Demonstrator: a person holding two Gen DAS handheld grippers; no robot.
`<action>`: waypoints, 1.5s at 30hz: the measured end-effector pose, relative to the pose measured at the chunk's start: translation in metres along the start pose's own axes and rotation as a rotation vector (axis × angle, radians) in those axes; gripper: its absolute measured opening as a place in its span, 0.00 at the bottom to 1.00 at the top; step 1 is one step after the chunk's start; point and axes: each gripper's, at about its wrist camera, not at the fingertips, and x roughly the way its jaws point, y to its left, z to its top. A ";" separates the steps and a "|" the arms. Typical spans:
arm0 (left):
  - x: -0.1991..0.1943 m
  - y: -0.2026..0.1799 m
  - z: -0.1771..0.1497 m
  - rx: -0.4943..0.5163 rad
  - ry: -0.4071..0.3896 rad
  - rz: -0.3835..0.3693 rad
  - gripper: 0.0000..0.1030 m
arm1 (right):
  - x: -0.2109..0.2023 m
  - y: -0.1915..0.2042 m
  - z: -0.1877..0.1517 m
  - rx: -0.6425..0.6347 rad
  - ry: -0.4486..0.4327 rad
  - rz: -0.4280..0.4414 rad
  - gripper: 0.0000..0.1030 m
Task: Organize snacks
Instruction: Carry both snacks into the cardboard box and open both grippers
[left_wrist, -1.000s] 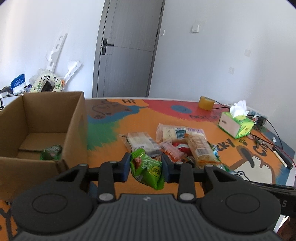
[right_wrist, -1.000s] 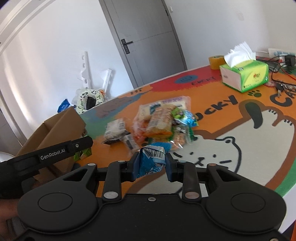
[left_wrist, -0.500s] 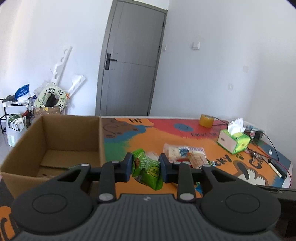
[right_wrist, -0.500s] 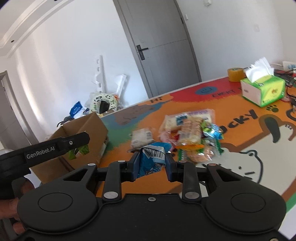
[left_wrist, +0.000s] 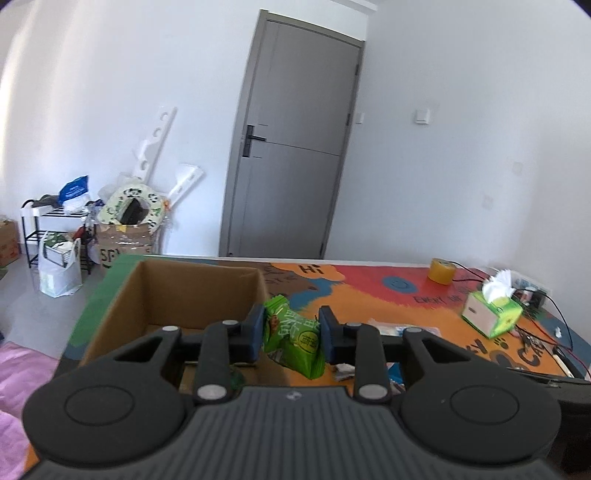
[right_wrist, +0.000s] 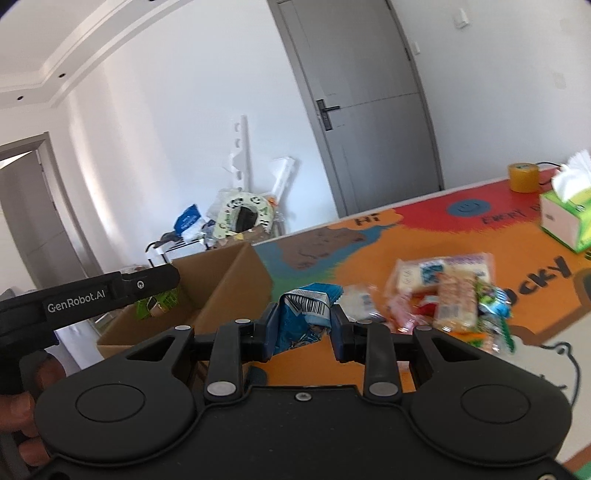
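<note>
My left gripper (left_wrist: 291, 336) is shut on a green snack packet (left_wrist: 293, 334), held up over the near right corner of an open cardboard box (left_wrist: 195, 291). My right gripper (right_wrist: 303, 328) is shut on a blue snack packet (right_wrist: 304, 314) with a barcode, lifted above the orange mat just right of the same cardboard box (right_wrist: 236, 280). The left gripper's black body (right_wrist: 88, 295) crosses the left of the right wrist view, with green packets (right_wrist: 159, 302) showing behind it, over or in the box. A pile of several snack packets (right_wrist: 450, 295) lies on the mat to the right.
A green tissue box (left_wrist: 493, 314) and a yellow tape roll (left_wrist: 441, 270) sit at the table's far right, with cables (left_wrist: 546, 328) beside them. Clutter and a rack (left_wrist: 59, 229) stand on the floor beyond the box, next to a grey door (left_wrist: 291, 147).
Both grippers have risen and moved left toward the box with their packets; the box now sits straight ahead in the left view, and the snack pile has slid right and lower.
</note>
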 end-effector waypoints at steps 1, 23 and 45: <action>0.000 0.004 0.001 -0.005 -0.001 0.007 0.29 | 0.002 0.003 0.001 -0.005 0.000 0.006 0.29; 0.014 0.082 0.016 -0.116 0.023 0.114 0.44 | 0.045 0.067 0.022 -0.106 0.012 0.117 0.29; 0.010 0.102 0.008 -0.210 0.072 0.158 0.78 | 0.047 0.084 0.021 -0.106 0.024 0.116 0.63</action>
